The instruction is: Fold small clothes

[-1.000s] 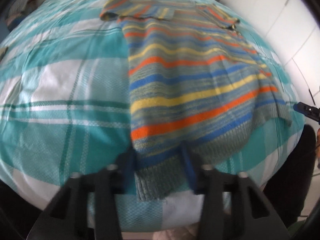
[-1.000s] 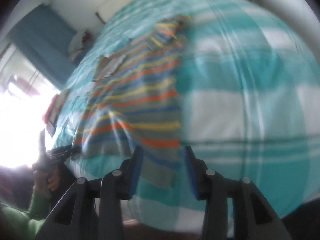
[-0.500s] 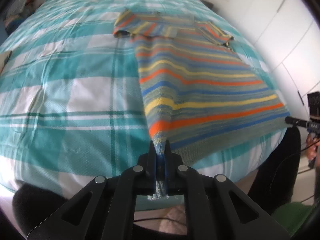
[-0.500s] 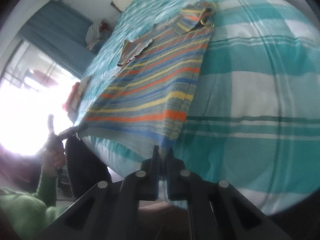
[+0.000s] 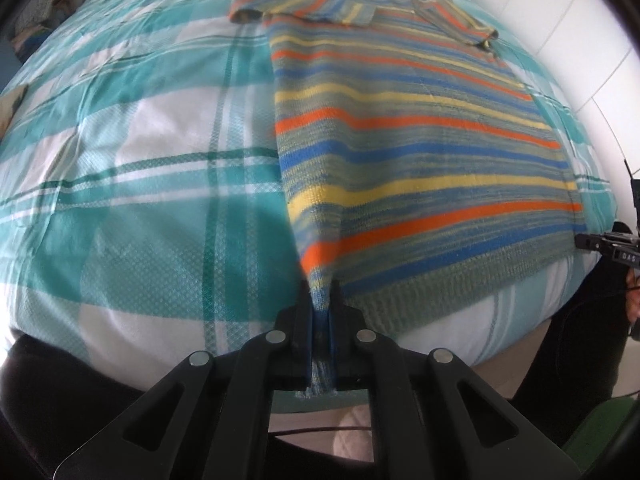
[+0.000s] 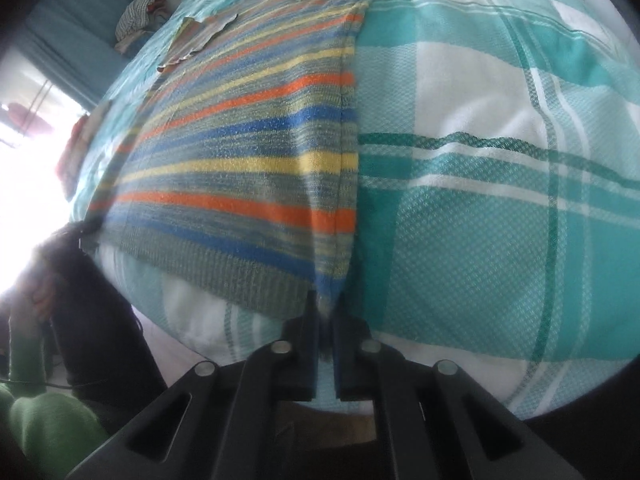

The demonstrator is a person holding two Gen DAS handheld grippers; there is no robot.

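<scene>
A small striped knit sweater (image 5: pixel 420 140), grey with orange, yellow and blue bands, lies spread on the bed, sleeves folded in at the far end. My left gripper (image 5: pixel 320 296) is shut on the hem's left corner and pulls it taut. My right gripper (image 6: pixel 326 300) is shut on the hem's right corner of the sweater (image 6: pixel 256 168). The hem between the two corners is stretched straight near the bed's front edge. The right gripper also shows at the right edge of the left wrist view (image 5: pixel 600 242).
The bed is covered with a teal and white plaid sheet (image 5: pixel 140 152), also seen in the right wrist view (image 6: pixel 500 160). A pile of clothes (image 6: pixel 138 16) lies at the far end. White cupboard doors (image 5: pixel 560 12) stand to the right. A bright window (image 6: pixel 24 128) is at the left.
Both grippers were open around the hem a second ago; they have shut on its two corners and pulled the sweater taut toward the bed's front edge.
</scene>
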